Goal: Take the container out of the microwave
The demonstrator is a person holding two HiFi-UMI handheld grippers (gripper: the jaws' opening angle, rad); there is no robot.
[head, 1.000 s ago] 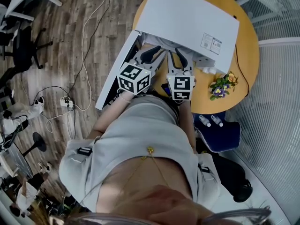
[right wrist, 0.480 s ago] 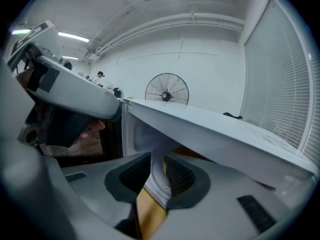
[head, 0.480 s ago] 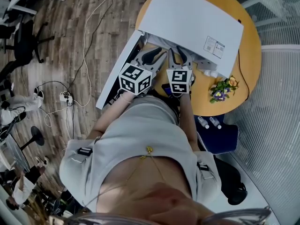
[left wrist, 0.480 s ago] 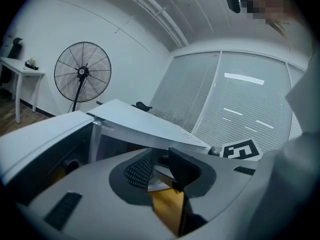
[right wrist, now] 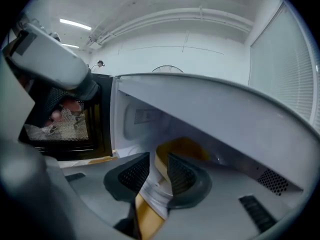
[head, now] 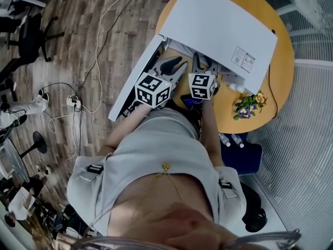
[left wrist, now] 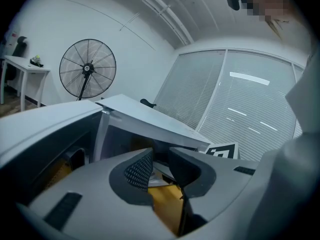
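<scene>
The container [right wrist: 186, 150] sat inside the microwave [head: 218, 20], a smooth, rounded ochre shape against the white cavity. We counted one, and only the right gripper view showed it. The right gripper [right wrist: 159, 166] pointed into the cavity, its two dark, dimpled fingers apart. They had just been opening, and the container's near edge showed in the gap between them with neither pad seen pressing on it. The left gripper [head: 177, 68] hovered just beside it at the oven's mouth. Its fingers were also open, with nothing between them but a glimpse of tabletop. We saw two marker cubes [head: 153, 90], one on each gripper. The microwave was a boxy, matte white shell, and its flat top hid the cavity from the head view. Its single door [head: 134, 79] stood swung open on the left, and its dark mesh window showed in the right gripper view. It rested on a round orange-brown tabletop [head: 278, 72], with one small bunch of flowers [head: 245, 100] near its right corner. Two small bottles [head: 229, 138] lay on a blue seat [head: 244, 155] beyond the tabletop's edge. White cables [head: 96, 46] trailed over the plank floor [head: 78, 14], and one round fan [left wrist: 87, 69] stood by the wall.
</scene>
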